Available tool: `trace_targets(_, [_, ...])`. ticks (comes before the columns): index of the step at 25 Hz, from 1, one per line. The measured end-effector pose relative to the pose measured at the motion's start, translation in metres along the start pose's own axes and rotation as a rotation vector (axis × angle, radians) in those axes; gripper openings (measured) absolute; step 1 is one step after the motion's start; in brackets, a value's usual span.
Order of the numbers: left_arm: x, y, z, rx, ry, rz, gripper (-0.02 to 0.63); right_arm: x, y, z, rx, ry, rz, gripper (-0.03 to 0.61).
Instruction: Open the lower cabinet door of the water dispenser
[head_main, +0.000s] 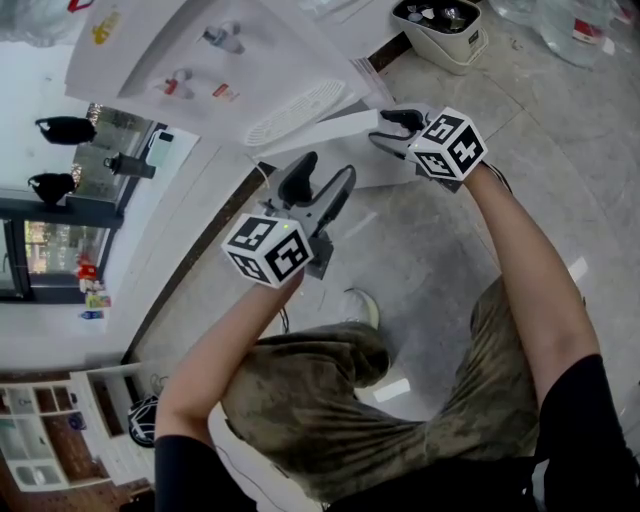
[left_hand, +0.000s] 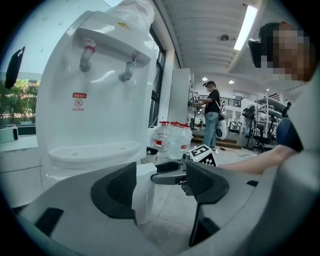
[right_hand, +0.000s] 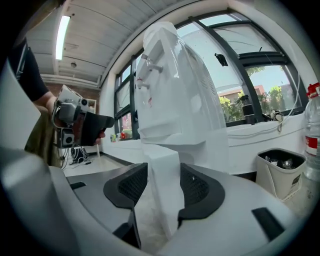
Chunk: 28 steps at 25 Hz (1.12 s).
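Observation:
The white water dispenser (head_main: 200, 70) stands on the floor ahead of me, its taps and drip tray showing in the left gripper view (left_hand: 90, 100). Its lower cabinet door (head_main: 320, 128) stands out from the body as a thin white panel. My right gripper (head_main: 392, 130) is at the door's free edge, and in the right gripper view (right_hand: 164, 182) the door (right_hand: 167, 215) fills the gap between both pads. My left gripper (head_main: 325, 180) is a little nearer me and open (left_hand: 160, 185), with the door's edge (left_hand: 144, 197) just beyond its left pad, not pinched.
A small bin (head_main: 440, 30) with a liner stands to the right of the dispenser, with large water bottles (head_main: 575, 25) beyond it. A person (left_hand: 211, 112) stands far back in the room. My own knee and shoe (head_main: 362, 305) are below the grippers.

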<state>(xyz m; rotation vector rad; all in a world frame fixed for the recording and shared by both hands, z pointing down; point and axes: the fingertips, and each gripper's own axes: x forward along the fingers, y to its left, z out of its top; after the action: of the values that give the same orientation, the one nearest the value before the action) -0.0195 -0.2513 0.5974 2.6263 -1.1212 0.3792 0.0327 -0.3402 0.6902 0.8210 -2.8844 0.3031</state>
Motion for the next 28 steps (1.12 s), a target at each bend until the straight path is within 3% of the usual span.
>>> trace_targets(11, [0.007,-0.008,-0.006,-0.010,0.019,-0.008,0.288,-0.006,0.034,-0.015,-0.135,0.086,0.148,0.178])
trace_targets(22, [0.003,-0.004,-0.015,-0.035,0.049,0.015,0.288,-0.004,0.058,-0.023,-0.112,0.095,0.298,0.178])
trace_targets(28, [-0.013,0.001,-0.023,-0.094,0.059,0.049,0.288,-0.007,0.088,-0.027,-0.057,0.080,0.461,0.186])
